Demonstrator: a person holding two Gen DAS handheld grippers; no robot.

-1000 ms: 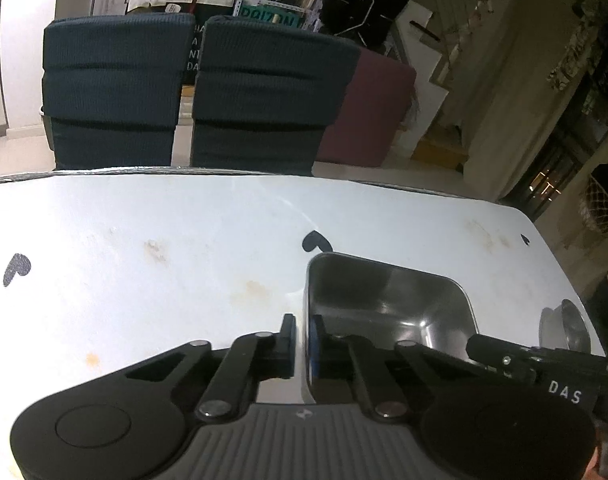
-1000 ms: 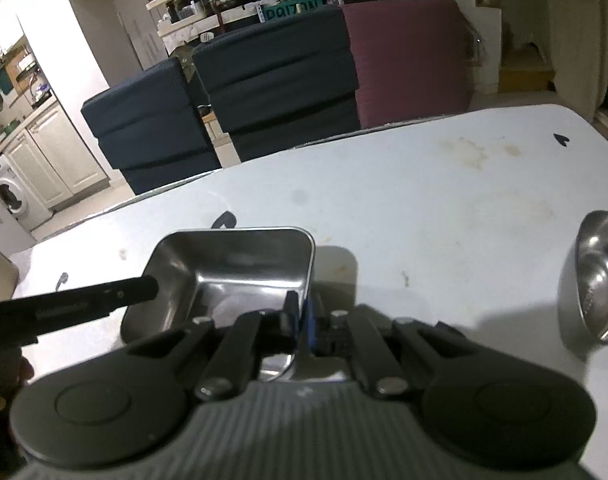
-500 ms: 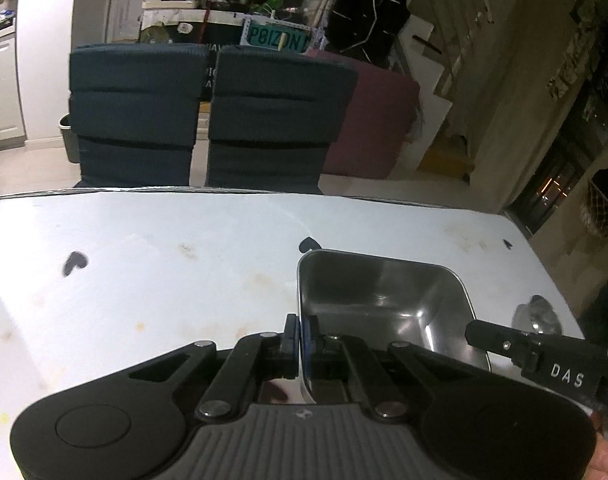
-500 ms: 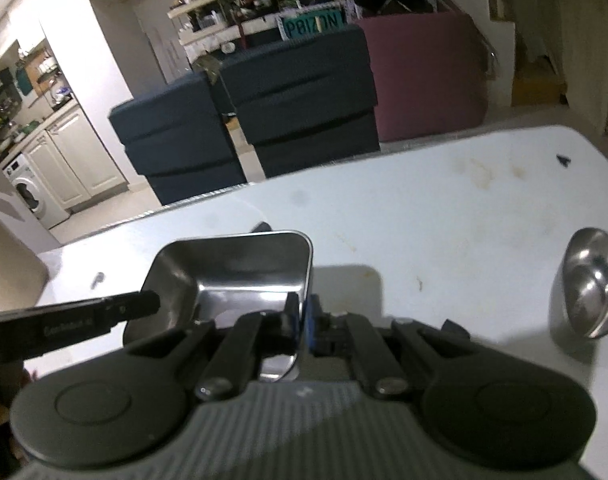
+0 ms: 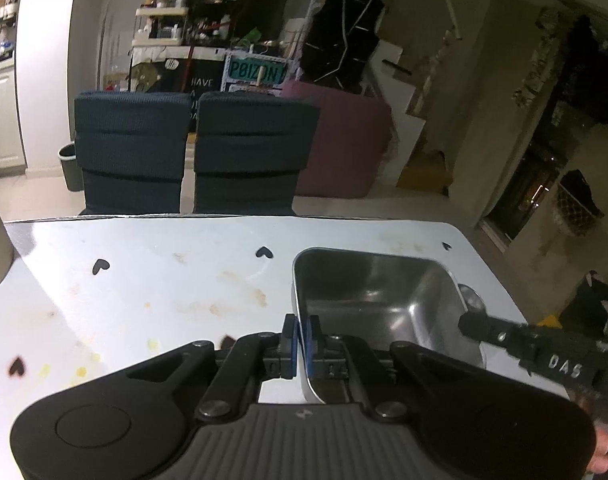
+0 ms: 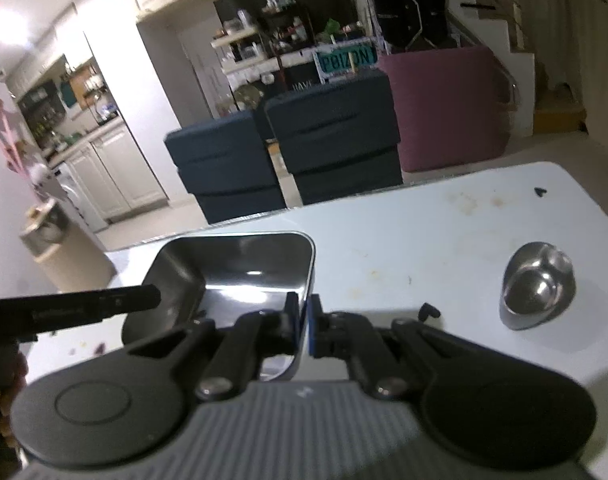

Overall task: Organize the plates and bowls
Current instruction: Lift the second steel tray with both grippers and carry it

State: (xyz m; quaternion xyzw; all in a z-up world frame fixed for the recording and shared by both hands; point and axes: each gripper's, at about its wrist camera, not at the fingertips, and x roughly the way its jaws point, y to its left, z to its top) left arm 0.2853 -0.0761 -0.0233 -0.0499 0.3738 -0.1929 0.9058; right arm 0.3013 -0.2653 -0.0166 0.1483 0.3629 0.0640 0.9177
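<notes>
Nearest, the left gripper (image 5: 302, 342) and the right gripper (image 6: 303, 330) are each pinched tight on an opposite side wall of the steel tray (image 5: 368, 300), holding it above the white table (image 5: 164, 280). It looks light, stiff and slick, so its thin rim seems the best hold. Farther right on the table lies a small rounded steel bowl (image 6: 538, 290), smooth and shiny.

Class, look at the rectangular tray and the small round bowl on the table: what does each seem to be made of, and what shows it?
Tray: probably stainless steel, brushed inside; grey sheen, soft highlights, thin rolled rim.
Bowl: likely polished steel; mirror-like reflections.
</notes>
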